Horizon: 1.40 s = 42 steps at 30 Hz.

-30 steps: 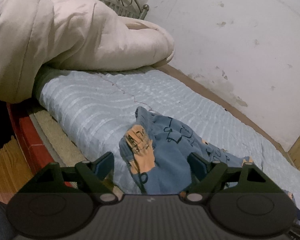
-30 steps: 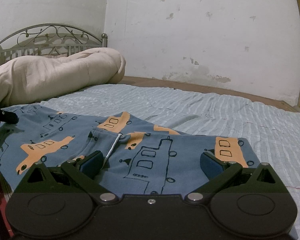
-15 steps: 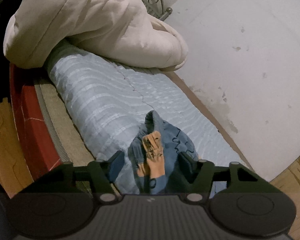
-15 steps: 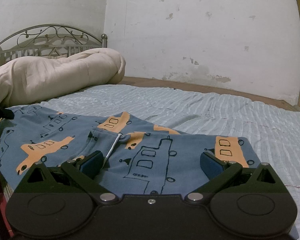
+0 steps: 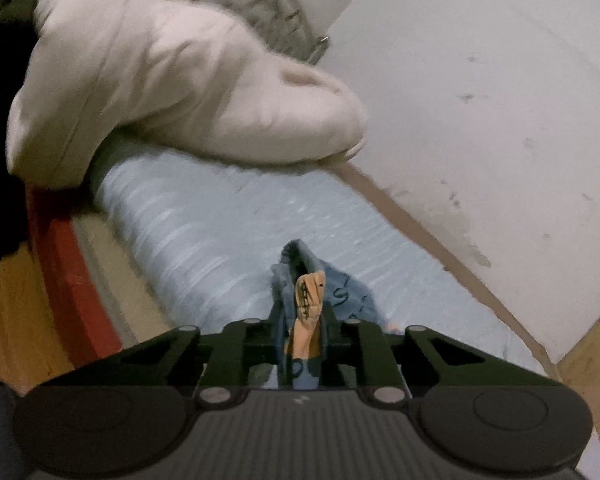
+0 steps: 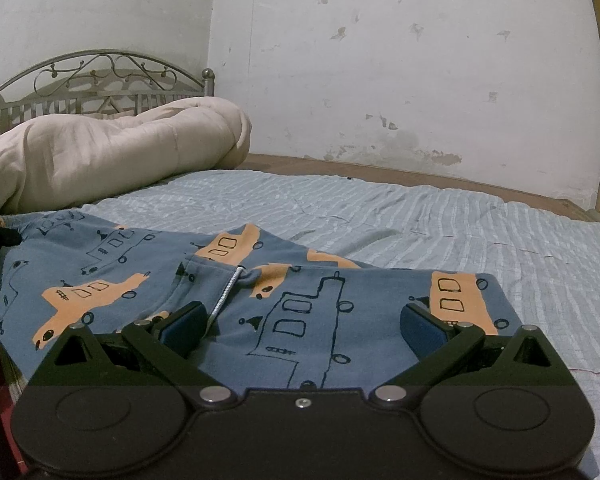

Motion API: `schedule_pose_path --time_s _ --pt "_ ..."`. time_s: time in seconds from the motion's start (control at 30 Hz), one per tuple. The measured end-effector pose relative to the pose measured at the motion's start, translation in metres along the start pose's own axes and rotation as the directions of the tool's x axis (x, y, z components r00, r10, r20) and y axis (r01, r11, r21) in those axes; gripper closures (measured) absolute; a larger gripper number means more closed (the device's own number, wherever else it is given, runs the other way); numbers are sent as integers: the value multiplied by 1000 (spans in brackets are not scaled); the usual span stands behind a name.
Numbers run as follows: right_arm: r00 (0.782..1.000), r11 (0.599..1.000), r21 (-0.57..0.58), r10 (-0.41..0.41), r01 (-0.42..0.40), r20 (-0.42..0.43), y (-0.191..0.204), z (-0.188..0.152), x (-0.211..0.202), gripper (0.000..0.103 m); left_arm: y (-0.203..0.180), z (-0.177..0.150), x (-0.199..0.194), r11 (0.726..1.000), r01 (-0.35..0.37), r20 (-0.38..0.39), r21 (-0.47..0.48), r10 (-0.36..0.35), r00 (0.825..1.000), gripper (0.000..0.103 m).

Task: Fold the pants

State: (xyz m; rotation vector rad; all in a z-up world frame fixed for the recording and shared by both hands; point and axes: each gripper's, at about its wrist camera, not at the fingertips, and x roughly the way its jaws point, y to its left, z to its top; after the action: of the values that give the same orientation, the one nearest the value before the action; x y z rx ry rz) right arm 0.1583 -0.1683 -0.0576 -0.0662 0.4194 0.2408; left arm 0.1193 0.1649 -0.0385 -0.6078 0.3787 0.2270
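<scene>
Blue pants (image 6: 140,264) printed with orange boats lie spread flat on the pale blue bedsheet (image 6: 420,220), with a white drawstring near the middle. My right gripper (image 6: 300,324) hovers low over them, open, its pads wide apart and nothing between them. In the left wrist view one end of the pants (image 5: 306,292) is bunched up and stands pinched between the pads of my left gripper (image 5: 302,320), whose jaws are closing on the fabric. A dark fingertip (image 6: 4,236) of the left gripper shows at the pants' far left end in the right wrist view.
A rolled cream comforter (image 6: 100,152) lies at the head of the bed, against the metal headboard (image 6: 100,76). A stained white wall (image 6: 380,80) runs along the far side. The red bed frame (image 5: 68,280) and wooden floor (image 5: 8,320) lie to the left.
The left jaws have gone from wide apart to pinching the bunched pants end, and the left view has rolled and lifted slightly. The right gripper has stayed still.
</scene>
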Motion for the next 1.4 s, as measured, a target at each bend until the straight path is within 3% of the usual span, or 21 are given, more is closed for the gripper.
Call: schedule_pose_path --time_s 0.13,0.3,0.4,0.5,0.6,0.7,0.83,0.9,1.07,1.2,1.3,1.4 --pt "1000 1000 -1 -1 1 2 0 0 0 1 -27 3 -8 994 27 45 109 -32 998 87" --pt "1000 1000 2 2 -2 -5 0 1 0 1 -71 3 -16 968 115 48 221 -128 991 87" --pt "1000 1000 -3 3 -3 -13 0 9 -4 1 -103 -1 -23 931 175 37 321 -197 980 87" --pt "995 999 -14 -34 36 93 1 12 -26 1 -130 -9 -26 892 231 13 389 -256 967 87" --pt "993 997 -57 -50 56 102 2 11 -38 1 -154 -17 -26 857 284 -31 429 -301 953 87" --pt "990 995 -52 -84 90 109 -5 6 -52 1 -180 -28 -26 811 334 -75 481 -342 937 87" --pt "980 986 3 -165 166 109 -24 -2 -75 1 -214 -56 -27 715 424 -165 556 -405 899 87" --pt "971 977 22 -214 213 104 -34 -6 -85 1 -231 -77 -24 665 458 -219 589 -414 883 87" --pt "943 946 39 -323 321 83 -58 -16 -106 1 -264 -123 -16 580 520 -320 626 -417 851 86" --pt "920 921 62 -388 385 59 -72 -24 -115 1 -279 -158 -11 544 531 -385 650 -366 847 79" --pt "908 907 79 -417 413 36 -81 -31 -116 1 -278 -170 -6 528 567 -433 632 -367 824 59" --pt "907 903 98 -421 417 20 -84 -36 -110 1 -273 -172 -2 538 587 -462 605 -364 809 50"
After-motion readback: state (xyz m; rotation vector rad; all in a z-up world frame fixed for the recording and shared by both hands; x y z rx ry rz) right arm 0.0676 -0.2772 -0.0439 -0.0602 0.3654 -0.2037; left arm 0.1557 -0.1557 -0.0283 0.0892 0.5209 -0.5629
